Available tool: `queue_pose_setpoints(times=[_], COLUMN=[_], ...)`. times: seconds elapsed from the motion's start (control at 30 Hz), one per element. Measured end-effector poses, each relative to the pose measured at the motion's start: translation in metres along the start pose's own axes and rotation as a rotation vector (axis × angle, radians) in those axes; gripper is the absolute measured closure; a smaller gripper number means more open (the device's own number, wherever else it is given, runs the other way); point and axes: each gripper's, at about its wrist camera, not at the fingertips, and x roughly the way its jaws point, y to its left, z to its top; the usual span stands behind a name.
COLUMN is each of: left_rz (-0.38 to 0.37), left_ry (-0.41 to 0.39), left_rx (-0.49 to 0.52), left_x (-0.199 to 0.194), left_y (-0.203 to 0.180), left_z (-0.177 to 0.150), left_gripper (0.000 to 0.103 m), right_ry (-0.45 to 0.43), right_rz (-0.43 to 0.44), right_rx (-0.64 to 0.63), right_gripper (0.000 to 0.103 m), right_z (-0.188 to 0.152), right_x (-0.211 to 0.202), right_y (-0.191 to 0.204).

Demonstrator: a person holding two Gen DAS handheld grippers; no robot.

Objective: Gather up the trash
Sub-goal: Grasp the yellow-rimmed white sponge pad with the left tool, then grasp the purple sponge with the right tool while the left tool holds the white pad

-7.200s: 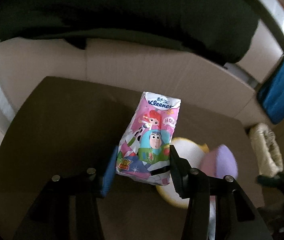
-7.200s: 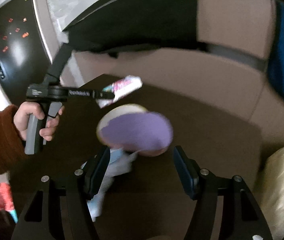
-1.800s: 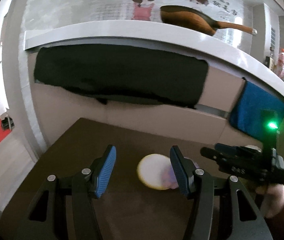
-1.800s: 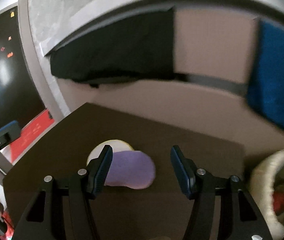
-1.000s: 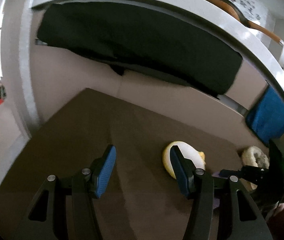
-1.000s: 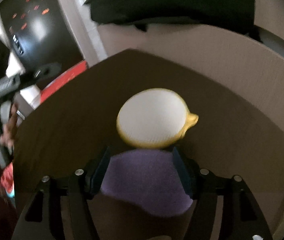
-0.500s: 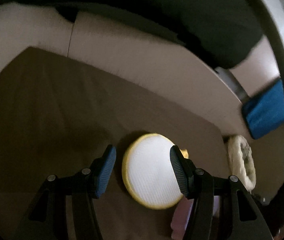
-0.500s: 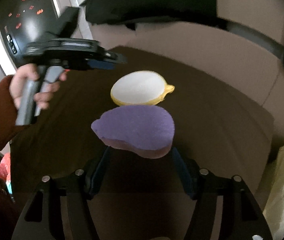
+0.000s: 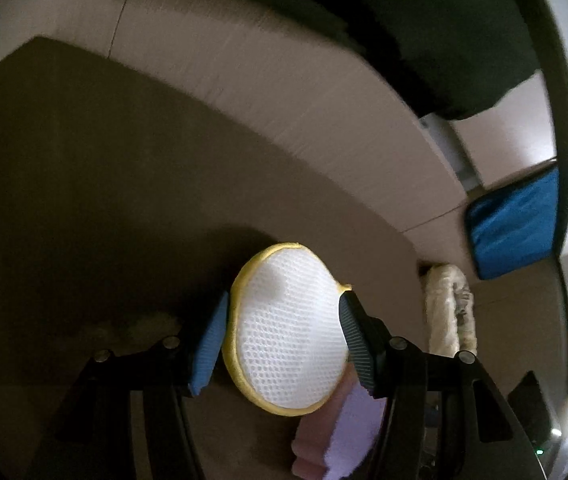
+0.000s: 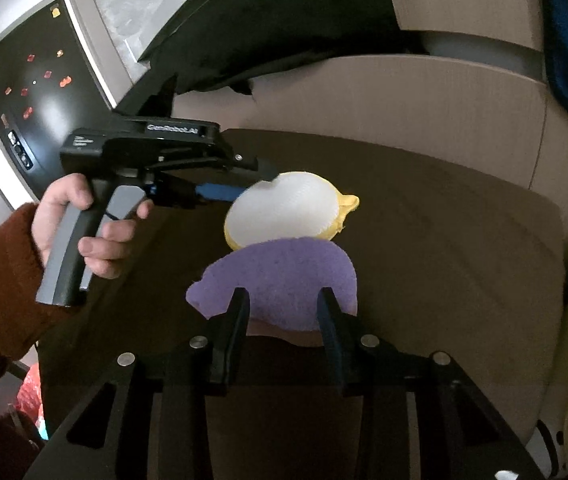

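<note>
A round white mesh sponge with a yellow rim (image 9: 288, 328) lies on the dark brown table (image 9: 83, 200). My left gripper (image 9: 284, 340) is open, one blue pad on each side of the sponge, and a hand holds it in the right wrist view (image 10: 259, 184). The same mesh sponge (image 10: 284, 208) lies just beyond a purple sponge (image 10: 279, 268) with a pink underside. My right gripper (image 10: 283, 312) is closing on the purple sponge's near part, which bulges out past both fingers. In the left wrist view the purple sponge (image 9: 336, 432) peeks out at the lower right.
A cream woven basket (image 9: 450, 312) stands off the table's right edge. Behind the table is a beige panel with a black cloth (image 10: 284, 20) and a blue cloth (image 9: 516, 224) hanging over it. Something red (image 10: 31, 392) lies on the floor at the left.
My left gripper dropped and moved in until the mesh sponge sat between its fingers. The right jaws narrowed onto the purple sponge, which they earlier only flanked.
</note>
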Motion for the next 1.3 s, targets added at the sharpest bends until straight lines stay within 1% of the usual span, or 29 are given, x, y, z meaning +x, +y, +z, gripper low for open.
queue_pose_setpoints(times=[0.13, 0.17, 0.23, 0.3, 0.4, 0.57, 0.6, 0.67, 0.73, 0.8, 0.83, 0.87, 1.0, 1.1, 1.17, 1.23, 1.3], left_rz=[-0.033, -0.036, -0.073, -0.091, -0.078, -0.017, -0.007, -0.004, -0.003, -0.007, -0.011, -0.016, -0.048, -0.057, -0.024, 0.057, 0.113], left_ry=[-0.035, -0.039, -0.029, -0.034, -0.042, -0.016, -0.013, -0.005, -0.004, -0.001, -0.002, -0.005, -0.001, 0.023, 0.011, -0.023, -0.03], left_rx=[0.02, 0.028, 0.041, 0.056, 0.086, 0.094, 0.093, 0.096, 0.098, 0.104, 0.109, 0.113, 0.133, 0.183, 0.228, 0.294, 0.326], left_x=[-0.017, -0.019, -0.023, -0.023, -0.027, -0.014, -0.012, -0.008, -0.006, -0.004, -0.006, -0.007, -0.011, -0.009, -0.007, -0.003, 0.003], left_y=[-0.013, -0.015, -0.023, -0.034, -0.043, -0.047, -0.045, -0.044, -0.045, -0.049, -0.05, -0.052, -0.065, -0.08, -0.09, -0.1, -0.104], left_z=[-0.003, -0.004, -0.007, -0.01, -0.014, -0.019, -0.021, -0.023, -0.025, -0.027, -0.028, -0.029, -0.033, -0.04, -0.046, -0.049, -0.051], left_gripper=[0.047, 0.047, 0.047, 0.047, 0.047, 0.047, 0.049, 0.058, 0.069, 0.076, 0.082, 0.085, 0.086, 0.086, 0.084, 0.082, 0.081], right_ry=[-0.004, -0.004, 0.002, 0.017, 0.032, 0.018, 0.013, 0.005, -0.003, -0.011, -0.011, -0.01, -0.012, -0.021, -0.022, -0.02, -0.021], right_rz=[-0.007, -0.008, -0.009, -0.017, -0.021, -0.028, -0.033, -0.047, -0.055, -0.06, -0.063, -0.068, -0.08, -0.079, -0.075, -0.073, -0.071], right_rx=[0.003, 0.005, 0.007, 0.007, 0.005, -0.008, -0.014, -0.025, -0.026, -0.018, -0.013, -0.007, 0.014, 0.024, 0.026, 0.028, 0.03], right_gripper=[0.07, 0.07, 0.07, 0.068, 0.069, 0.069, 0.068, 0.068, 0.068, 0.067, 0.067, 0.066, 0.065, 0.065, 0.065, 0.064, 0.064], right_z=[-0.007, -0.007, -0.009, -0.012, -0.018, -0.021, -0.021, -0.022, -0.024, -0.026, -0.026, -0.024, -0.023, -0.022, -0.022, -0.024, -0.025], right_x=[-0.005, -0.005, -0.004, -0.002, 0.001, -0.005, -0.008, -0.013, -0.018, -0.021, -0.021, -0.019, -0.016, -0.016, -0.016, -0.016, -0.019], right_y=[-0.001, 0.0, 0.0, 0.0, -0.001, 0.0, 0.0, 0.002, 0.0, -0.002, -0.002, 0.005, 0.003, 0.005, 0.002, 0.001, -0.005])
